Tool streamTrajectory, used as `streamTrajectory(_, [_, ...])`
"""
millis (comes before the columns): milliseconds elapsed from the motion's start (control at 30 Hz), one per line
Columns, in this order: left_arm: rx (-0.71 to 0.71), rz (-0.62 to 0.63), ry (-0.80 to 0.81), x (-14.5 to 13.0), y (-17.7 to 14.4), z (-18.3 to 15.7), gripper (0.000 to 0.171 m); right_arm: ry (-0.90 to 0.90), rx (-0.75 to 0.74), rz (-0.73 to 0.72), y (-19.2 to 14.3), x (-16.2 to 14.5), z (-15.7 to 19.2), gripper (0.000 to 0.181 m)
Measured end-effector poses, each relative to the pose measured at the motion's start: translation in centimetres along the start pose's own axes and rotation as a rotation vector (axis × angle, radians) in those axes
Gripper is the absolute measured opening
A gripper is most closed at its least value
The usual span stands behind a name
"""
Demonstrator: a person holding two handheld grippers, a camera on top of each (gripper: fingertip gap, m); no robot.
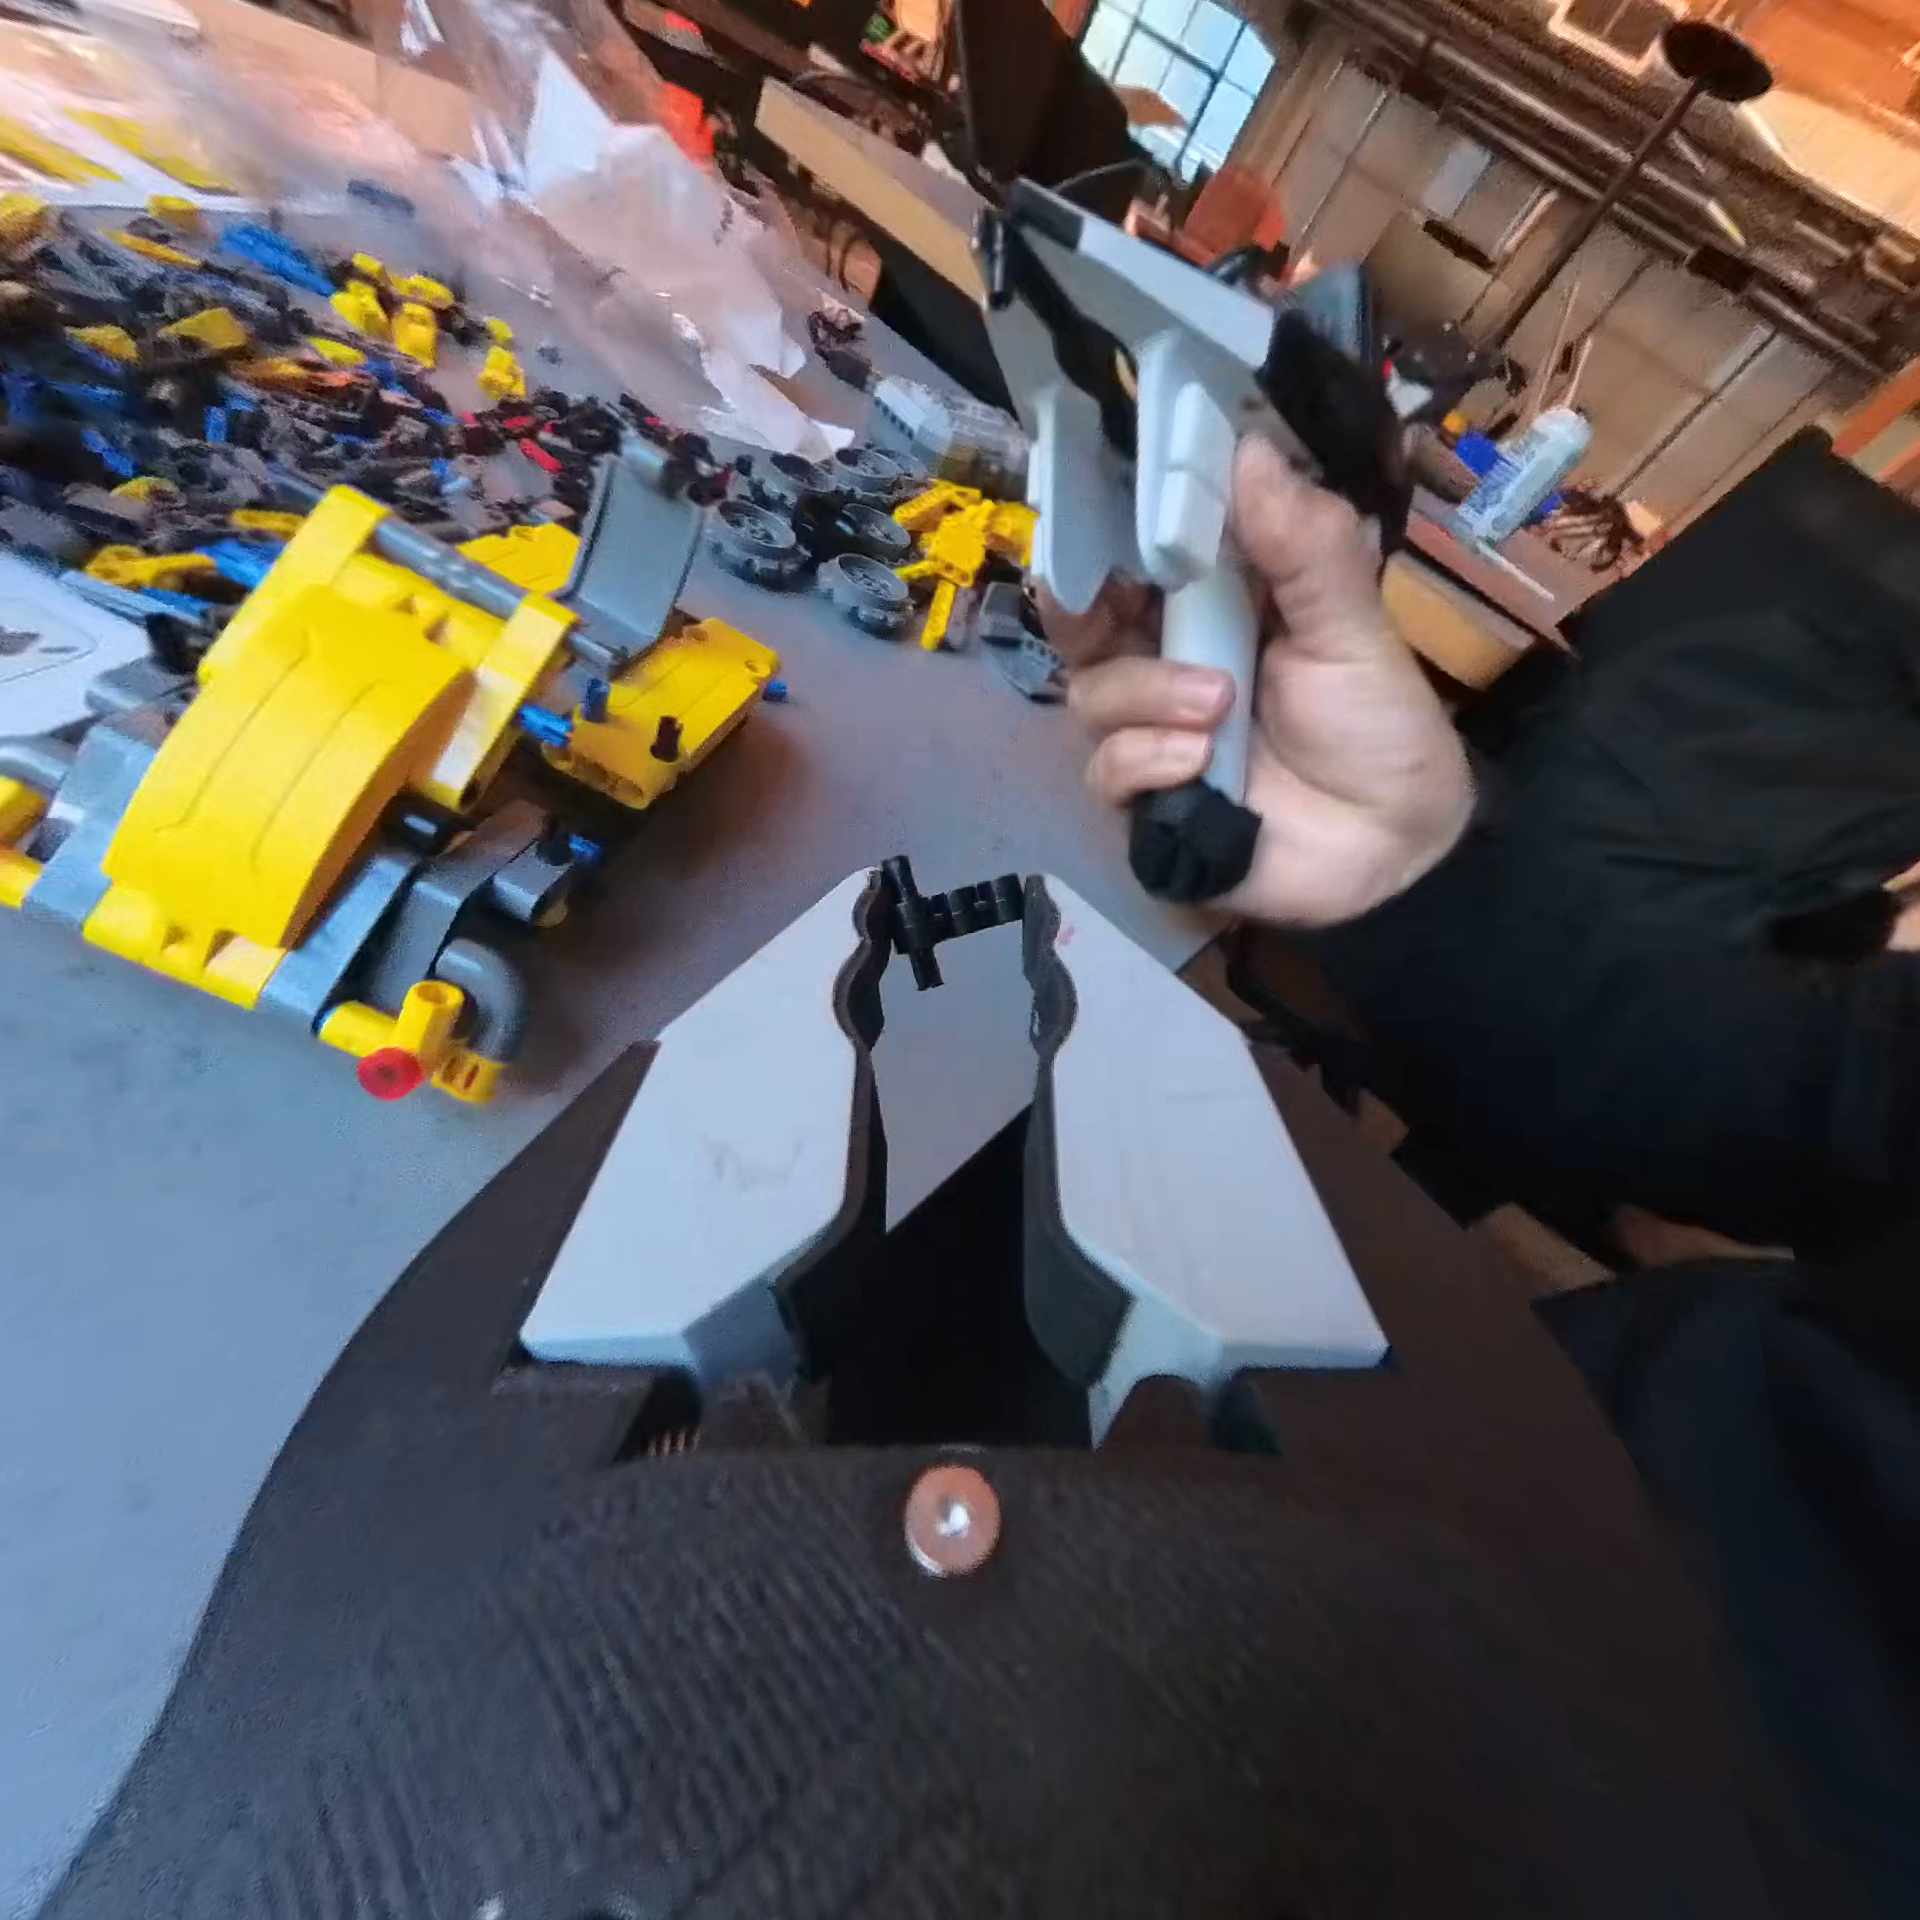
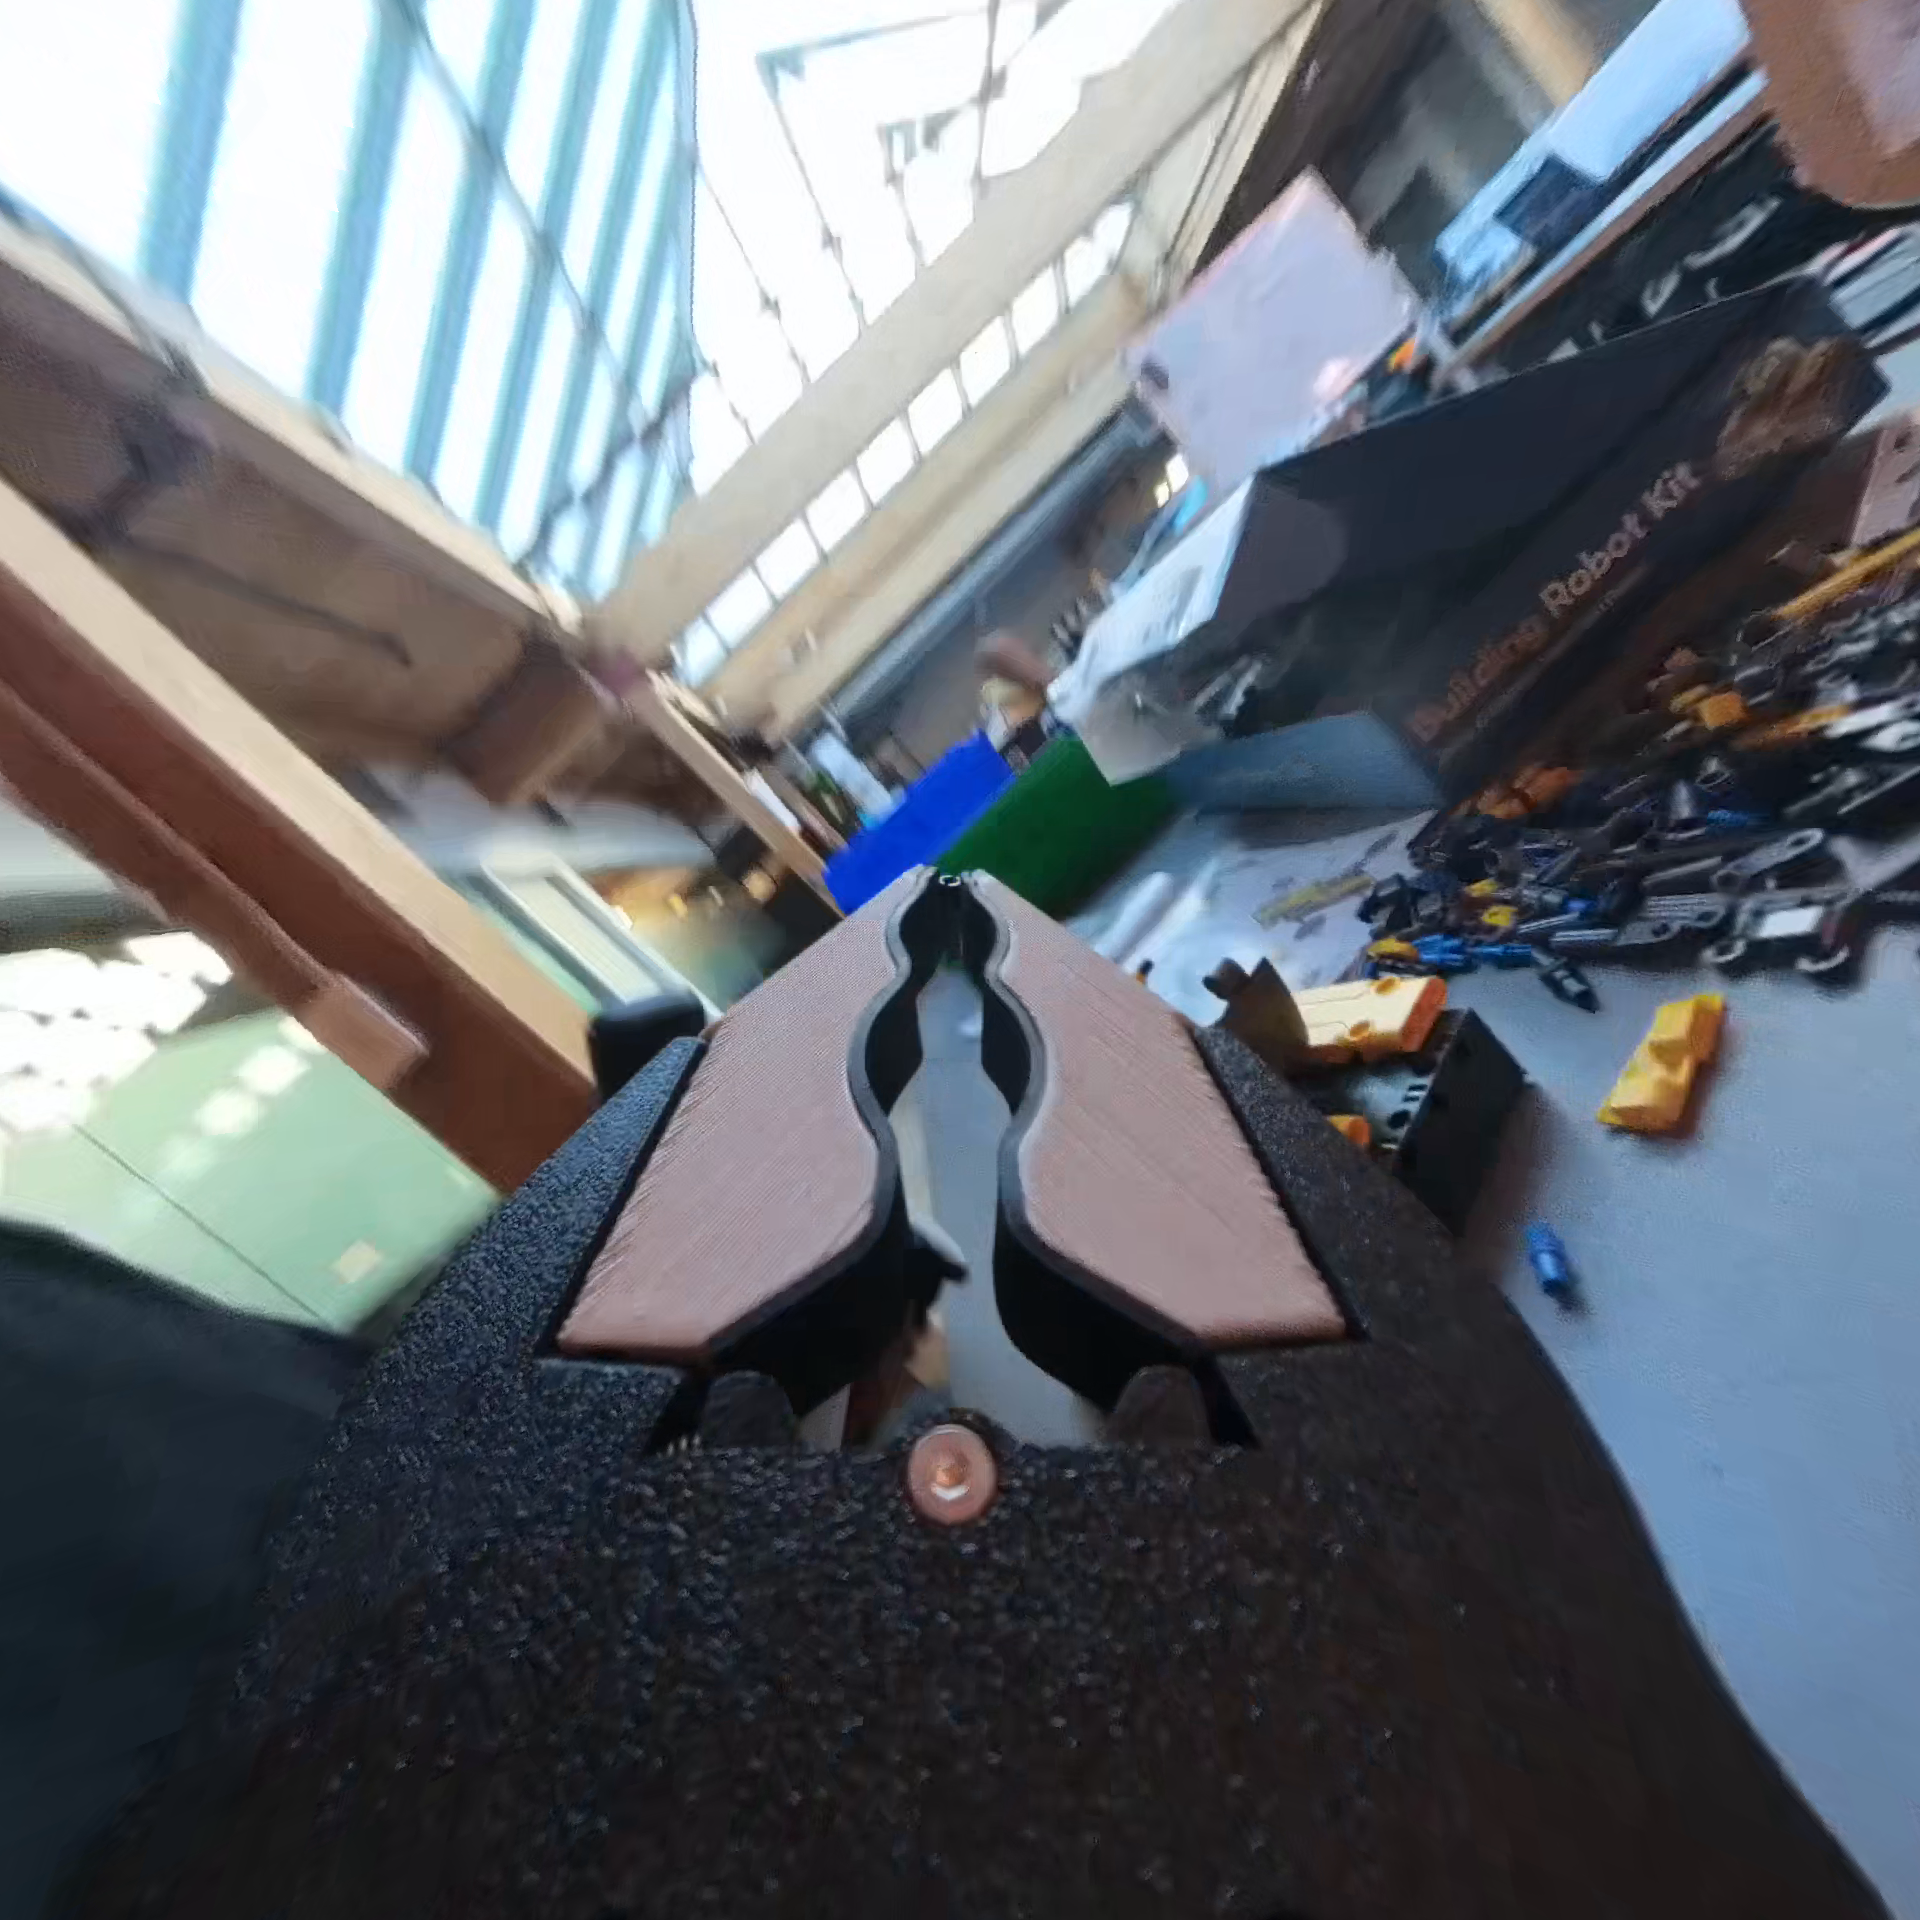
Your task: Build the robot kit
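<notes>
My left gripper (image 1: pixel 951 899) is shut on a small black toy-brick connector piece (image 1: pixel 940 914), held at the fingertips above the grey table (image 1: pixel 831 790). A yellow and grey brick vehicle model (image 1: pixel 343 748) stands on the table to its left. The other gripper's grey handle (image 1: pixel 1174 520) is held by a hand (image 1: pixel 1330 748) up and to the right. In the right wrist view my right gripper (image 2: pixel 948 881) is shut, tilted up off the table, with a tiny light speck at its tips that I cannot identify. A black and yellow brick assembly (image 2: pixel 1382 1049) lies just right of it.
A heap of black, blue and yellow loose bricks (image 1: pixel 208 353) and several grey wheels (image 1: pixel 821 520) cover the far table, with clear plastic bags (image 1: pixel 644 239). In the right wrist view: a dark kit box (image 2: pixel 1558 561), a brick pile (image 2: pixel 1714 831), a yellow piece (image 2: pixel 1662 1060), blue and green bins (image 2: pixel 997 821). Spacing between my two grippers at the tips: around 12 cm.
</notes>
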State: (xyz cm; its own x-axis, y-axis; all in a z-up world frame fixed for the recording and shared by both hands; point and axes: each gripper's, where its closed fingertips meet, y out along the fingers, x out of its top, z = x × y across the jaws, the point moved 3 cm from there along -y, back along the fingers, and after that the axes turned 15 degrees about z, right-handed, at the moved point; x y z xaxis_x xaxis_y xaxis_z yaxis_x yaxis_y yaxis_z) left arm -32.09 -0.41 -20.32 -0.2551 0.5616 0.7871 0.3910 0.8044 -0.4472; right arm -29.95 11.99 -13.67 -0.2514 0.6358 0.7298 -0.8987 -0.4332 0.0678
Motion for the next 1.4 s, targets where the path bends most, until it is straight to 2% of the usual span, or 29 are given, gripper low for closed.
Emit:
streamTrajectory(100, [0.075,0.002,0.137,1.4,-0.4,-0.3,0.023,-0.144,-0.069,0.142,0.8,-1.5,1.7,0.003])
streamTrajectory(167, [0.145,0.030,0.242,2.2,-0.4,-0.5,0.023,-0.113,-0.045,0.160,0.9,-1.9,1.9,0.003])
streamTrajectory(233, [0.168,0.050,0.300,2.5,-0.2,-0.7,0.023,-0.063,-0.075,0.182,0.4,-2.1,0.6,0.003])
streamTrajectory(267, [0.167,0.055,0.317,2.5,0.0,-0.8,0.023,-0.084,-0.151,0.234,0.0,-2.5,-0.7,0.003])
streamTrajectory(367, [0.212,0.078,0.383,2.0,0.6,-0.9,0.023,-0.281,-0.511,0.468,-1.9,-3.6,-5.0,0.004])
streamTrajectory(400, [0.235,0.082,0.414,1.9,0.8,-0.9,0.023,-0.325,-0.581,0.543,-2.4,-3.9,-5.8,0.004])
streamTrajectory(567, [0.397,0.083,0.641,2.0,1.6,-0.9,0.023,-0.480,-0.801,0.781,-3.4,-5.4,-8.5,0.026])
streamTrajectory(633, [0.410,0.086,0.667,1.9,2.1,-1.0,0.023,-0.512,-0.833,0.815,-3.9,-5.4,-8.9,0.027])
streamTrajectory(733, [0.297,0.052,0.530,2.1,2.3,-1.6,0.023,-0.574,-0.797,0.709,-4.3,-4.2,-7.0,0.027])
streamTrajectory(833, [0.179,-0.024,0.316,2.9,1.7,-1.3,0.023,-0.693,-0.786,0.646,-4.9,-4.3,-4.4,0.029])
streamTrajectory(967, [-0.164,-0.202,-0.076,4.5,0.9,-1.8,0.023,-0.845,-0.699,0.544,-2.4,-7.2,0.9,0.018])
streamTrajectory(1067, [-0.432,-0.310,-0.410,5.2,0.9,-1.5,0.023,-0.901,-0.705,0.362,-1.0,-7.1,4.3,0.018])
streamTrajectory(1133, [-0.540,-0.370,-0.572,5.2,1.1,-1.1,0.023,-0.920,-0.731,0.280,-0.4,-6.6,5.3,0.019])
streamTrajectory(1267, [-0.664,-0.364,-0.696,5.0,1.8,-2.2,0.022,-0.926,-0.741,0.258,1.1,-6.1,5.5,0.022])
streamTrajectory(1400, [-0.693,-0.411,-0.770,5.4,1.6,-2.2,0.023,-0.902,-0.755,0.259,1.7,-6.2,4.9,0.020])
